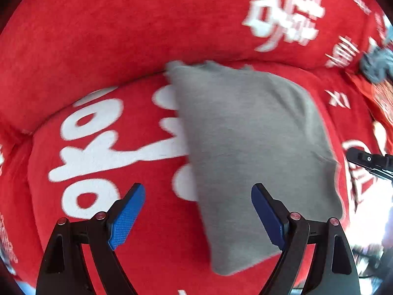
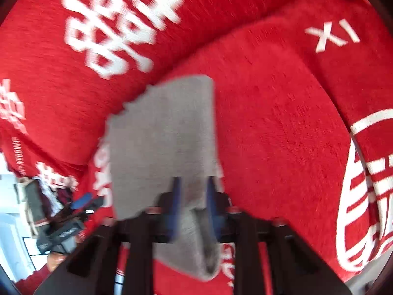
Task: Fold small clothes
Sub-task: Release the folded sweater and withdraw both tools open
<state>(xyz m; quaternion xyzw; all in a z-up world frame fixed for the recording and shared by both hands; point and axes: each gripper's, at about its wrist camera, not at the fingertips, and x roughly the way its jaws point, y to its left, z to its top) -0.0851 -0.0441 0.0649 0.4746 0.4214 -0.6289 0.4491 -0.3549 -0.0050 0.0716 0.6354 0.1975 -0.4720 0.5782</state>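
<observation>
A folded grey garment [image 1: 248, 145] lies on the seat of a red sofa cover [image 1: 86, 36] printed with large white characters, its far frayed edge reaching the crease where the seat meets the backrest. My left gripper [image 1: 197, 211] hovers over the near end of the garment with its blue pads [image 1: 127, 218] spread wide apart and nothing between them; one pad sits over bare red fabric just beside the garment's edge, the other over the grey cloth itself.

My right gripper [image 2: 192, 204] is clamped on the near edge of the same grey garment [image 2: 162, 132], a ridge of cloth bunched up between its two blue fingers [image 2: 175, 206], which stand close together with only that fold between them. Beyond the pinch the garment spreads flat and runs away toward the backrest; on the near side of the pinch a loose corner hangs down over the red cover [image 2: 282, 113]. The right wrist view is blurred, so finer detail of the grip is hard to read.

In the left wrist view, the tip of my right gripper [image 1: 368, 162] shows just beside the garment's right edge. A bundle of darker grey cloth [image 1: 377, 66] rests well apart from the garment, up against the backrest at the far right.
</observation>
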